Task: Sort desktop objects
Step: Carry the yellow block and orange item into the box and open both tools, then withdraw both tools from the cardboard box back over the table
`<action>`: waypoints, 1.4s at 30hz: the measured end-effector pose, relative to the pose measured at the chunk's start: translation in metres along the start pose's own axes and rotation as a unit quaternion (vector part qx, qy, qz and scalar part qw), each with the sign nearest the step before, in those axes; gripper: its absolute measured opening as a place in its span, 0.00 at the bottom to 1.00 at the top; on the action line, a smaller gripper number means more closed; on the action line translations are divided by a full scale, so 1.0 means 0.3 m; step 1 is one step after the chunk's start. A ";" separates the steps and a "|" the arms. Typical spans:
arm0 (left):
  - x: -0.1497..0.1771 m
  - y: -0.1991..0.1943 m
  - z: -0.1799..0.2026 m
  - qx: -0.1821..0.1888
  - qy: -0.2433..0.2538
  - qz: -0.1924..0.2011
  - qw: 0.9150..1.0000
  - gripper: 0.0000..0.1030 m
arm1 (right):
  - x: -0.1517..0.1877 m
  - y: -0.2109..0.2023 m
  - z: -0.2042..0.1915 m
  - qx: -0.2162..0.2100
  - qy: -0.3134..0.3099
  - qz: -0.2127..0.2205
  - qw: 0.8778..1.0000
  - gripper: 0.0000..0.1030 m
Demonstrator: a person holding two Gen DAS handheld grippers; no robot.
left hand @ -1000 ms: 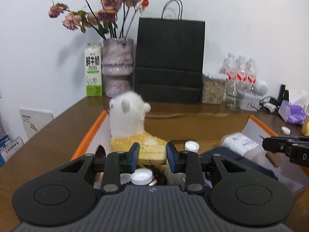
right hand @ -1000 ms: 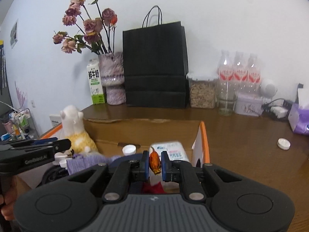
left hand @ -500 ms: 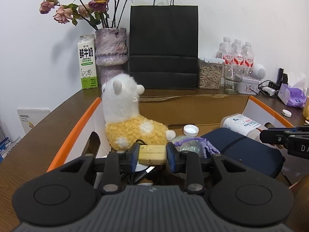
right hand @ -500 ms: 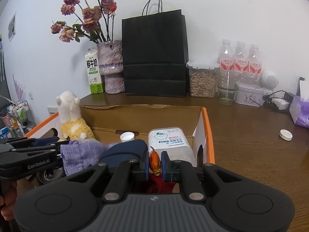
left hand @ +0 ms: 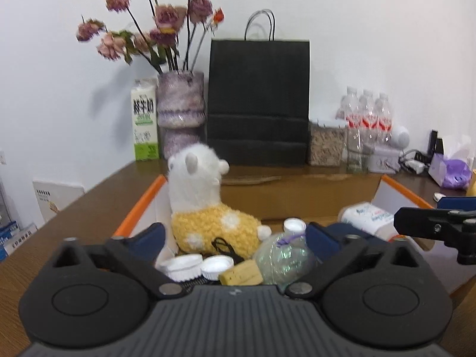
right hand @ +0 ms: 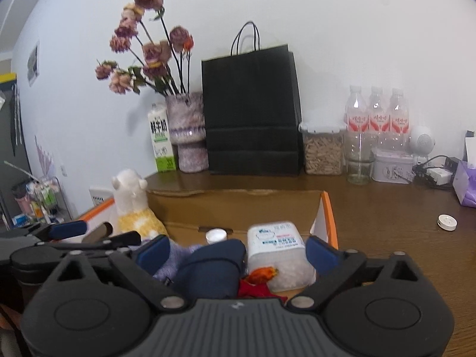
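My left gripper [left hand: 235, 239] hangs over an orange-edged cardboard box [left hand: 139, 208], its jaws opening wide. The yellow sponge block [left hand: 241, 273] lies loose below them, touching no pad, beside two white lids [left hand: 181, 266] and a clear bottle [left hand: 284, 260]. A white and yellow plush alpaca [left hand: 202, 205] stands in the box. My right gripper [right hand: 238, 251] is likewise opening over the same box [right hand: 330, 217]. The small orange object [right hand: 263, 273] rests free on red cloth [right hand: 253, 290], next to a white wipes pack [right hand: 276, 247] and a dark blue pouch [right hand: 211, 267].
Behind the box stand a black paper bag [left hand: 257, 101], a vase of dried roses [left hand: 181, 110], a milk carton [left hand: 145, 128], a jar [left hand: 325, 142] and water bottles [left hand: 367, 116]. A white cap [right hand: 446, 222] and a purple tissue box [right hand: 465, 187] sit on the desk at right.
Both grippers opened wide. The yellow sponge block dropped from the left jaws into the box, and the orange object fell from the right jaws onto the red cloth.
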State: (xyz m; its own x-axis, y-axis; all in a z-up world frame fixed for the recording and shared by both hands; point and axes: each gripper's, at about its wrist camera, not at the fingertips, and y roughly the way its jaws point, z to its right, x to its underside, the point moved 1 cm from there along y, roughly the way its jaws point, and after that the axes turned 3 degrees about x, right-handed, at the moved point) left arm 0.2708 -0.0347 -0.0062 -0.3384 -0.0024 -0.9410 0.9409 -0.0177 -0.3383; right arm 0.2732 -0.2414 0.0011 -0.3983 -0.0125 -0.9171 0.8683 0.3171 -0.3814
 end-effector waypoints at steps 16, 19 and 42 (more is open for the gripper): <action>0.003 -0.012 0.007 -0.008 0.005 0.003 1.000 1.00 | 0.000 -0.001 0.002 0.027 -0.002 -0.006 1.000 1.00; 0.002 -0.011 0.007 -0.008 0.005 0.003 1.000 1.00 | 0.000 -0.001 0.004 0.028 -0.002 -0.006 1.000 1.00; -0.028 -0.238 0.001 0.011 0.028 0.020 0.999 1.00 | 0.000 -0.213 -0.081 0.050 -0.017 0.002 0.999 1.00</action>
State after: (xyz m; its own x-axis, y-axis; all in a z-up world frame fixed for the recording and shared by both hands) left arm 0.2065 -0.0338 0.0260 -0.2977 0.0516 -0.9533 0.9531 -0.0408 -0.2999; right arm 0.2105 -0.2388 0.0282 -0.3864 -0.0433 -0.9213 0.8956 0.2210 -0.3861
